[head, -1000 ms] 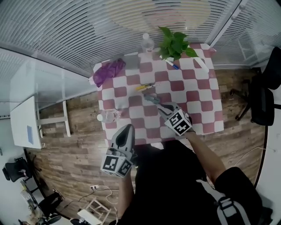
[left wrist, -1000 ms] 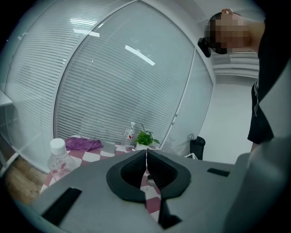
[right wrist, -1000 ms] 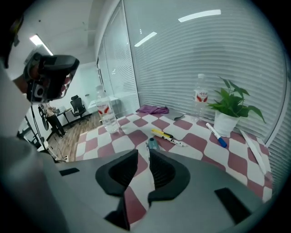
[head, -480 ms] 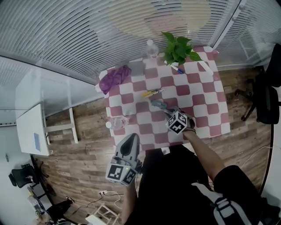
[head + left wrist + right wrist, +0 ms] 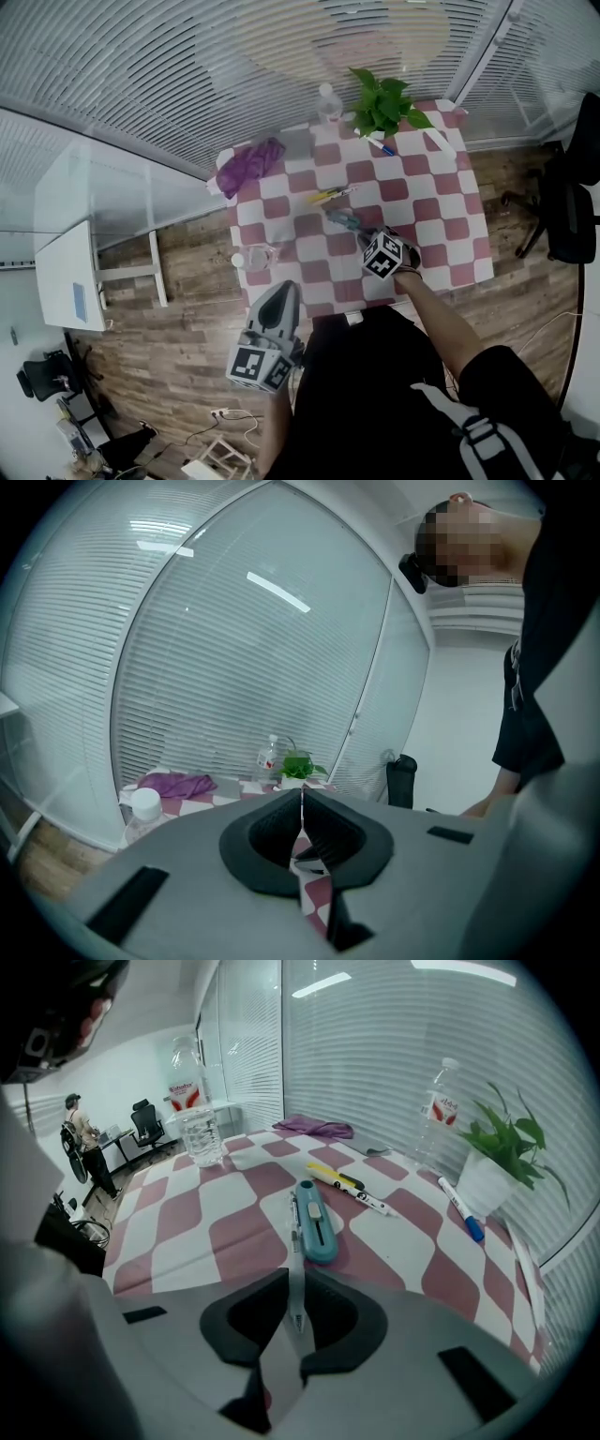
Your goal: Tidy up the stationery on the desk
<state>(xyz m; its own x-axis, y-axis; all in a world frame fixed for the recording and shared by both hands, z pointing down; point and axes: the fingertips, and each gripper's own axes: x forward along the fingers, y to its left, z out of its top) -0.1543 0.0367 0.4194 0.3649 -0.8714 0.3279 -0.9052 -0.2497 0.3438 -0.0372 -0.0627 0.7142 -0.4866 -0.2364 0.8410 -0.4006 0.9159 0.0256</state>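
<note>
Stationery lies scattered over the middle and far side of the desk, which is covered in a red-and-white checked cloth [image 5: 187, 1232]. We judge ourselves to be at an early pick-up of the tidy. Our right gripper [image 5: 295, 1271] is down at the cloth with a slim clear plastic pen [image 5: 294, 1246] running lengthwise through its gap. Its jaws have just been closing and now pinch the near end of that pen. The pen's far end lies just beside a teal plastic utility knife [image 5: 316, 1221] with rounded ends and a dark slider slot. Our left gripper [image 5: 302, 797] is pressed shut on nothing, held off the desk's near edge

Next, we think, the move calls for a straight lift. The pen looks thin, smooth and round, so it may swivel between the pads if the pinch sits off-centre, and it should rise clear of the knife without nudging it. Where it belongs we cannot tell, since no holder or case shows

Beyond the knife lie a glossy yellow-and-black pen [image 5: 336, 1177] and a thin white pen [image 5: 367, 1203], close together. A white marker with a blue cap [image 5: 459, 1208] rests near a white pot holding a leafy green plant [image 5: 487, 1171]. A ribbed clear plastic water bottle [image 5: 199, 1115] stands at the left edge, another clear bottle [image 5: 436, 1110] stands by the plant, and a soft, crumpled purple cloth [image 5: 317, 1127] lies at the far corner
</note>
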